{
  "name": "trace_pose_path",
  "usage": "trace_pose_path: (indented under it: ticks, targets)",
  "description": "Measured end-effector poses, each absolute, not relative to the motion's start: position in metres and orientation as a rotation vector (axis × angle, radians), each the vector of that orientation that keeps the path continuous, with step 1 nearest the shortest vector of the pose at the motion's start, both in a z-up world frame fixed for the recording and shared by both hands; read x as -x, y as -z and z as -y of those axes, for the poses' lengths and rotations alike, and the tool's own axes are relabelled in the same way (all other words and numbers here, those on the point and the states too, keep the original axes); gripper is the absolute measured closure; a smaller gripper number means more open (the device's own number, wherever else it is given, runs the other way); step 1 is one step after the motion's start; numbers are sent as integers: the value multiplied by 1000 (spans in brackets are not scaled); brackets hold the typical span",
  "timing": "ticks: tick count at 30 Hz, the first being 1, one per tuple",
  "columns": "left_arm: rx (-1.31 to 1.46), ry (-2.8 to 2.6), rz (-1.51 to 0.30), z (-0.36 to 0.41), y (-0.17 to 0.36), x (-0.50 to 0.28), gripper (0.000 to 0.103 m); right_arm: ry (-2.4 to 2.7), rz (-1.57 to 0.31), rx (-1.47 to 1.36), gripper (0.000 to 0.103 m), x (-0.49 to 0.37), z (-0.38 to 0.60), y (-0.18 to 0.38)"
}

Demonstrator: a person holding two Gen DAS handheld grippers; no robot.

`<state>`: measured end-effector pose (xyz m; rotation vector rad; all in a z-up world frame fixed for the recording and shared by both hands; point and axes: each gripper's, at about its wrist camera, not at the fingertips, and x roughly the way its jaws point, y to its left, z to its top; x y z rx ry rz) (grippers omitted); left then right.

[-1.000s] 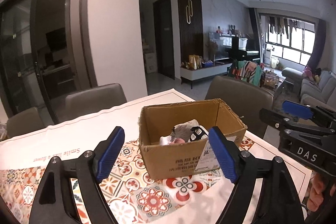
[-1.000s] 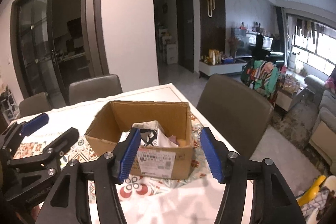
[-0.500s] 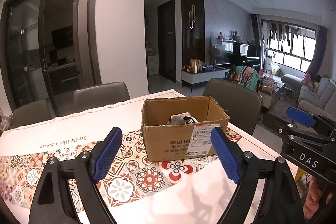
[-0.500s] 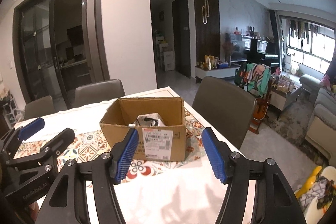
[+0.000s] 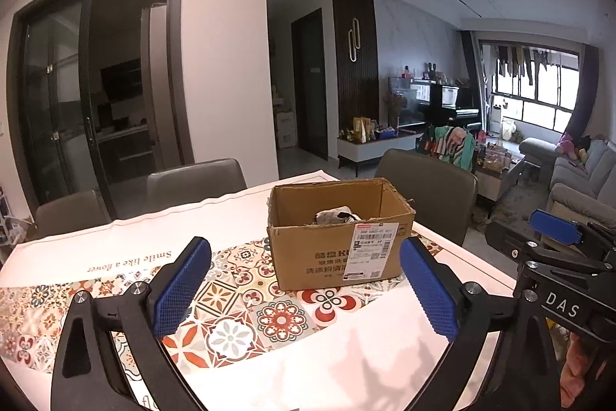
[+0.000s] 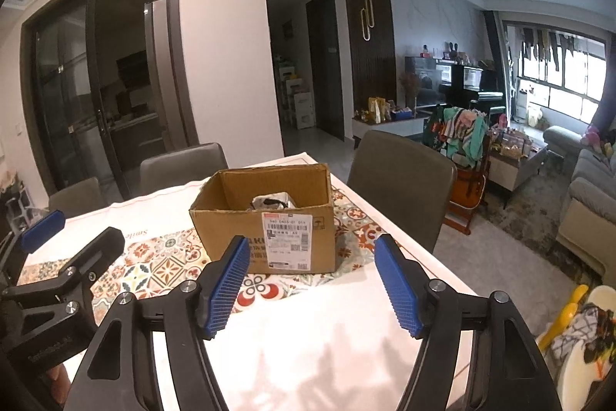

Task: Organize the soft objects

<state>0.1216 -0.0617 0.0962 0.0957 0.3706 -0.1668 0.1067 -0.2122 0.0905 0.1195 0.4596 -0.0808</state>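
An open cardboard box [image 5: 338, 249] [image 6: 269, 230] with a white shipping label stands on the table's patterned cloth [image 5: 238, 299]. Soft items in grey, white and black [image 5: 337, 214] [image 6: 271, 201] lie inside it, mostly hidden by the walls. My left gripper [image 5: 304, 287] is open and empty, held above the table short of the box. My right gripper [image 6: 312, 286] is open and empty, also short of the box. Each gripper shows at the edge of the other's view.
Grey dining chairs stand behind the table [image 5: 196, 180] and at its right side [image 6: 400, 180]. The table's right edge [image 6: 442, 272] drops to the floor. A living room with sofa [image 5: 577, 172] lies beyond.
Both grippers have drawn back and up from the box, which now looks smaller and farther. Both stay open and empty. The box has not moved.
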Motion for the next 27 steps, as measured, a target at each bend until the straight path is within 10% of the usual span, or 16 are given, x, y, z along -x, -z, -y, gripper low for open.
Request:
trace_pose_path:
  ticks: [27]
  targets:
    - [-103,154,-364,59,-94,-117,0,81,-468,-116,34,-99,212,-86]
